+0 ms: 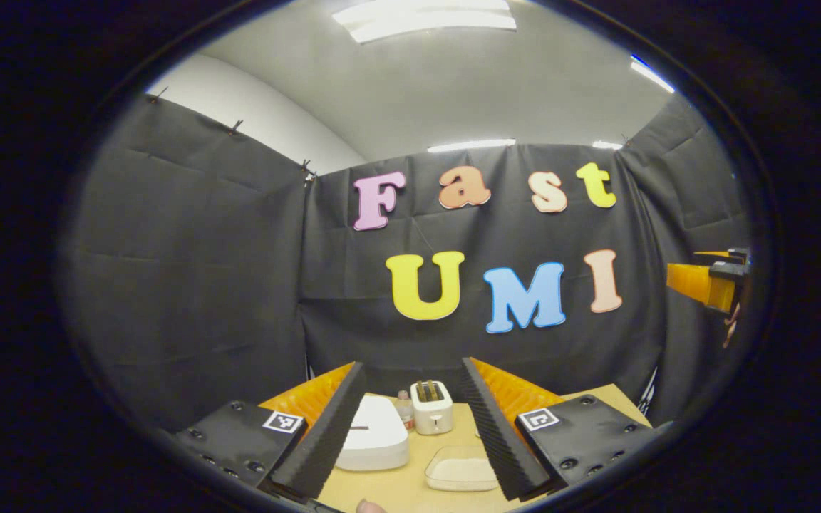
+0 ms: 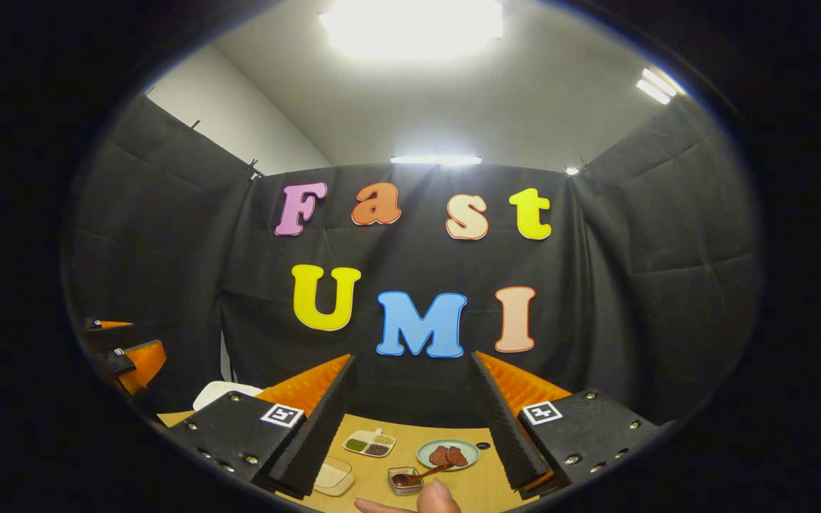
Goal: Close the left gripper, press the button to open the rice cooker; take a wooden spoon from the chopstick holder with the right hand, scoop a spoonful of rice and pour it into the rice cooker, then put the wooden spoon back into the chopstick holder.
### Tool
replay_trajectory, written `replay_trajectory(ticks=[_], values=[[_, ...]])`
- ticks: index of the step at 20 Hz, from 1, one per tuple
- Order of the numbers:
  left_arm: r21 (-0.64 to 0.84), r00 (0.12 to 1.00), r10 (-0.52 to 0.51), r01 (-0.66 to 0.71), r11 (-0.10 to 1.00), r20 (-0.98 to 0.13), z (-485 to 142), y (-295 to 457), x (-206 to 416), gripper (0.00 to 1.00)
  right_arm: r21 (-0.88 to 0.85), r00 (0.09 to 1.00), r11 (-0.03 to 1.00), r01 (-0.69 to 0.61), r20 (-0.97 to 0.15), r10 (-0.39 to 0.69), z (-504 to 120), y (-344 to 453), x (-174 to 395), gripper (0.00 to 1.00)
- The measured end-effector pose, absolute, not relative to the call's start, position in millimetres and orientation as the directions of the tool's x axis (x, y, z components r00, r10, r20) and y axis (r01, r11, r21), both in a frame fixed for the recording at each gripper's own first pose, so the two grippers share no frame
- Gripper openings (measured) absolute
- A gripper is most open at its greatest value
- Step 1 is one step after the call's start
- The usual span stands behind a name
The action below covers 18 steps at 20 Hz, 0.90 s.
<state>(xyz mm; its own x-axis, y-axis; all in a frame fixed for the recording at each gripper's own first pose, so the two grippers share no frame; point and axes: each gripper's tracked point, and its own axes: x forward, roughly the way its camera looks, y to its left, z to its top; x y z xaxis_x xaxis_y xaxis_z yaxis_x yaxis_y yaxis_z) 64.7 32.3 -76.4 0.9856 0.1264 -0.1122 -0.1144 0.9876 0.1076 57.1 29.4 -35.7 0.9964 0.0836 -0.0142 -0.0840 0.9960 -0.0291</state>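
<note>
Rice cooker (image 1: 375, 433), white and with its lid down, sits on the wooden worktop (image 1: 396, 488) at the left of the left gripper view, seen between the fingers of the left gripper (image 1: 410, 427). Its jaws stand wide and hold nothing. Just right of the cooker stand a small bottle (image 1: 404, 409) and a white toaster (image 1: 431, 407), and nearer the camera lies a clear tray of rice (image 1: 462, 470). At the far right edge of this view the orange right gripper (image 1: 710, 281) is held high, well clear of the worktop.

In the right gripper view the left gripper shows at the left edge, and the cooker's white lid peeks out behind the left finger. The right gripper's own jaws are likewise wide and empty. Between them lie, from left to right, a corner of the rice tray, a divided dish of grains (image 2: 369, 443), a small glass container with a wooden spoon (image 2: 430, 473) resting in it, and a green plate (image 2: 447, 454) carrying dark pieces. A fingertip (image 2: 435, 495) intrudes at the bottom edge.

Judged from the shut lid and idle jaws, the task stands at its first step. The next move calls for the left jaws to close, then descend onto the cooker's release button, whose exact place cannot be told here.
</note>
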Motion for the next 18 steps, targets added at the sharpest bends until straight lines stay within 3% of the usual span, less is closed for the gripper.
replay_trajectory(ticks=[6, 12, 13, 16, 18], values=[[0.151, 0.975, 0.140, -0.114, 0.982, -0.174, -143.8, 99.8, 133.5, 0.78, -0.010, 0.998, 0.999, -0.046, -0.043, 0.046, -35.5, 85.5, 86.0, 0.96], [0.192, 0.948, 0.184, -0.136, 0.972, -0.260, -227.5, 157.2, 192.0, 0.30, -0.062, 0.997, 0.997, 0.043, -0.061, -0.047, -37.4, 116.5, 108.7, 0.95], [0.192, 0.942, 0.193, -0.143, 0.971, -0.275, -240.7, 165.9, 200.6, 0.29, -0.070, 0.996, 0.996, 0.052, -0.071, -0.057, -39.9, 120.8, 112.5, 0.95], [0.186, 0.916, 0.228, -0.174, 0.967, -0.331, -281.7, 192.7, 224.7, 0.09, -0.117, 0.992, 0.989, 0.086, -0.087, -0.096, -45.5, 124.1, 118.1, 0.95], [0.168, 0.885, 0.237, -0.184, 0.969, -0.400, -316.4, 204.3, 235.9, 0.10, -0.143, 0.988, 0.984, 0.105, -0.097, -0.120, -49.0, 124.9, 121.4, 0.94]])
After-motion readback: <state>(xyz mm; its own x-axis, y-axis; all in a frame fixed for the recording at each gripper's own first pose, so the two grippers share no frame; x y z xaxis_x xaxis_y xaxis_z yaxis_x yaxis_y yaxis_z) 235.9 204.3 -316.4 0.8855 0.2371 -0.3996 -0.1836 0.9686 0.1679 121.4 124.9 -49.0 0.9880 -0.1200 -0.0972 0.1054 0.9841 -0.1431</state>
